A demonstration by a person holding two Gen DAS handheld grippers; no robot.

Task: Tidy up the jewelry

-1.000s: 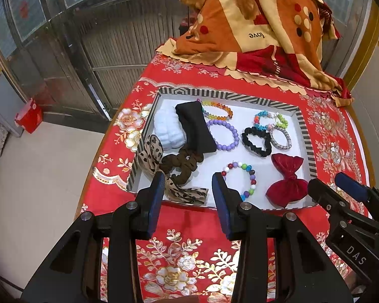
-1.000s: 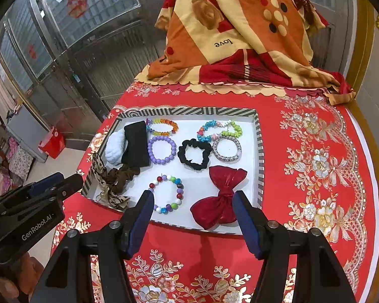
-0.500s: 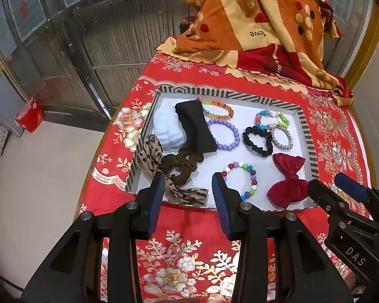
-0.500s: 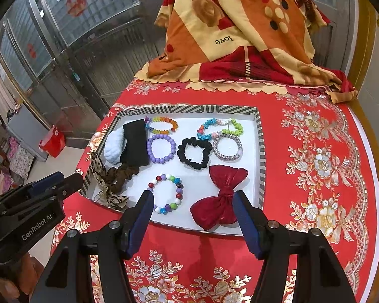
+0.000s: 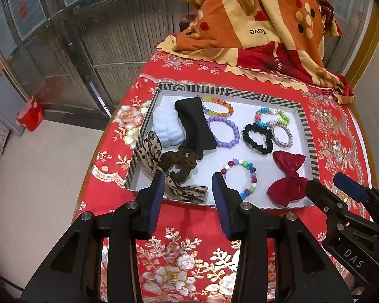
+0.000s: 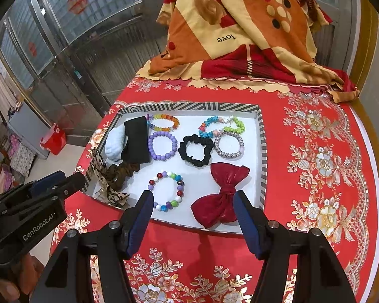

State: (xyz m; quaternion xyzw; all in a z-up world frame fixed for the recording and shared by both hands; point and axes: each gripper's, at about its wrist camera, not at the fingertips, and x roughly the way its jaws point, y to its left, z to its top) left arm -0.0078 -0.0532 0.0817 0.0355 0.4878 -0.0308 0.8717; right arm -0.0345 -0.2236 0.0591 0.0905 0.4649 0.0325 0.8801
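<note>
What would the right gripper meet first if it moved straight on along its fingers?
Probably the red velvet bow at the tray's near edge; the open right gripper frames it, with nothing between. Depth is unclear.

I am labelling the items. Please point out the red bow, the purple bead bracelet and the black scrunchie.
red bow (image 6: 221,197): right wrist view, on its pinched centre knot.
purple bead bracelet (image 6: 174,144): right wrist view, on a bead at its right side.
black scrunchie (image 6: 206,157): right wrist view, on its lower right ruffle.
</note>
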